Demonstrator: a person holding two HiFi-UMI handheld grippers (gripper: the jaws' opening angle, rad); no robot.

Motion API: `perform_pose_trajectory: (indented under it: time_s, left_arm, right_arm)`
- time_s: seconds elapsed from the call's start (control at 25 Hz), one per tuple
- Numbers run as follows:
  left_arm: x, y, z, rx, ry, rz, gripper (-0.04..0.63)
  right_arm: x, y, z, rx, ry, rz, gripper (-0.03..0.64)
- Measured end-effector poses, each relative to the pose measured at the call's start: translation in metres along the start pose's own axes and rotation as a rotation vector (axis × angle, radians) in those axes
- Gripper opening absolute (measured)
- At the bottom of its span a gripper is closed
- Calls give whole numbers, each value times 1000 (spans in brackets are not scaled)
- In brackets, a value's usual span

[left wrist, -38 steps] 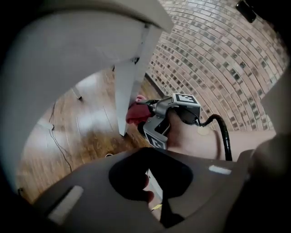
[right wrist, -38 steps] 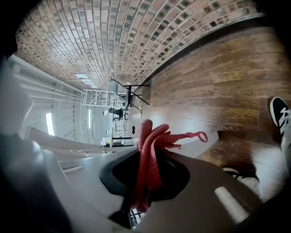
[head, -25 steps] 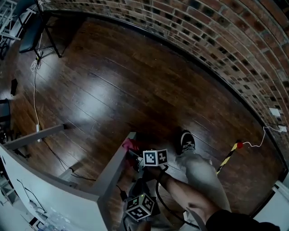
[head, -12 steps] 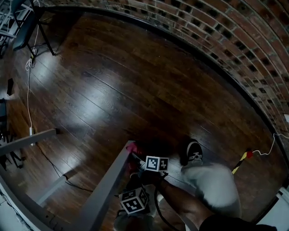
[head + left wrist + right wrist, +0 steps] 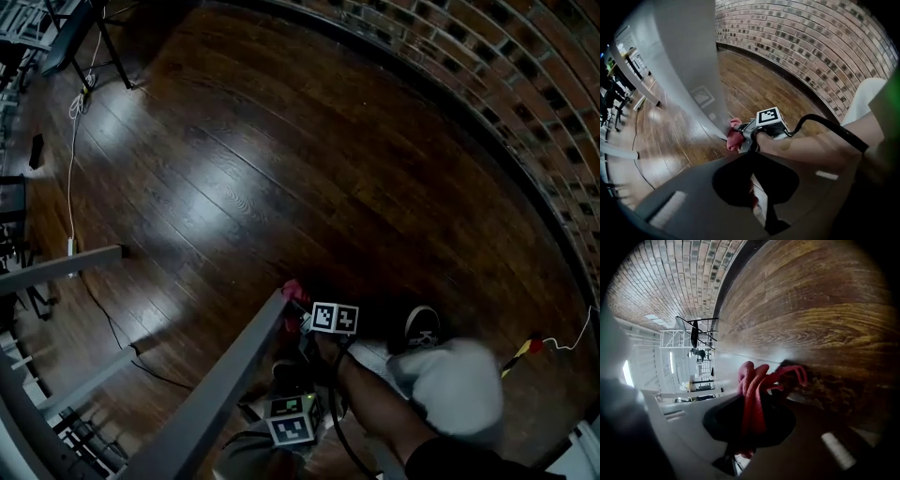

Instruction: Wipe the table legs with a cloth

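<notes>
A grey table leg (image 5: pixel 220 380) slants down to the dark wooden floor. At its foot is a pink cloth (image 5: pixel 293 289), and my right gripper (image 5: pixel 304 305) is shut on it and presses it against the leg. The right gripper view shows the cloth (image 5: pixel 752 380) bunched between the jaws of the right gripper (image 5: pixel 752 413), touching the pale leg (image 5: pixel 726 369). The left gripper (image 5: pixel 751 161) hangs back beside the leg with its jaws together and nothing between them. Its marker cube (image 5: pixel 292 427) sits below the right one. From the left gripper view I see the cloth (image 5: pixel 733 139) against the leg (image 5: pixel 693 70).
A brick wall (image 5: pixel 525 84) curves along the floor's far side. The person's shoe (image 5: pixel 424 328) and knee (image 5: pixel 455 386) are just right of the grippers. Other grey table bars (image 5: pixel 61 267), a white cable with a power strip (image 5: pixel 71 246) and a chair (image 5: pixel 70 37) are at the left.
The head view has swung and dropped closer to the leg. The right gripper still holds the cloth at the leg's foot. The left gripper's cube sits lower in the picture.
</notes>
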State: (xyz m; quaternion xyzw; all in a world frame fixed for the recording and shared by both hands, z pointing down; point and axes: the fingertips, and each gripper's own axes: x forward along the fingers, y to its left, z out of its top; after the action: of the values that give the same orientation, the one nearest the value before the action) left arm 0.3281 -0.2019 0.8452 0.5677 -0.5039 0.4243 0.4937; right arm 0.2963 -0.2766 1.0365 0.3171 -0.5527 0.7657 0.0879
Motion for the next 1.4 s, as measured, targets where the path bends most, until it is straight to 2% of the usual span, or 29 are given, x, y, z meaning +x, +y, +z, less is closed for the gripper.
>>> perform_pose_trajectory:
  time_s: [0.16,0.32,0.4,0.56,0.76,0.92,1.04,1.16,1.28,1.4]
  left_arm:
    - [25,-6,4,-28,24,0,0]
    - [52,2,-1,-96,74,13,0]
    - [59,7,4,-108,73,18,0]
    - [73,19,23,-83,55,31,0]
    - [84,40,25,-32,96,81,0]
    - [80,43,10,-42,124,91,0]
    - [61,39,5,-53,113,86,0]
    - [29,36,9,-64,64,66,0]
    - [-10,39,22,-97,-32,43,0]
    - [-50,45,27,-64,-57,63,0]
  right_arm:
    - [18,-14,15,-195,87,-58,43]
    - [35,0,34,-284,130,32,42]
    - [48,10,32,-325,217,93,42]
    - [74,11,20,-455,421,102,44]
    - [88,11,12,-547,546,82,45]
    - [79,22,5,-632,561,50,42]
    - [60,43,2,-630,532,64,42]
    - [38,74,-2,-641,518,88,43]
    - [12,112,-10,-649,511,124,42]
    - [-19,155,-18,-647,528,175,43]
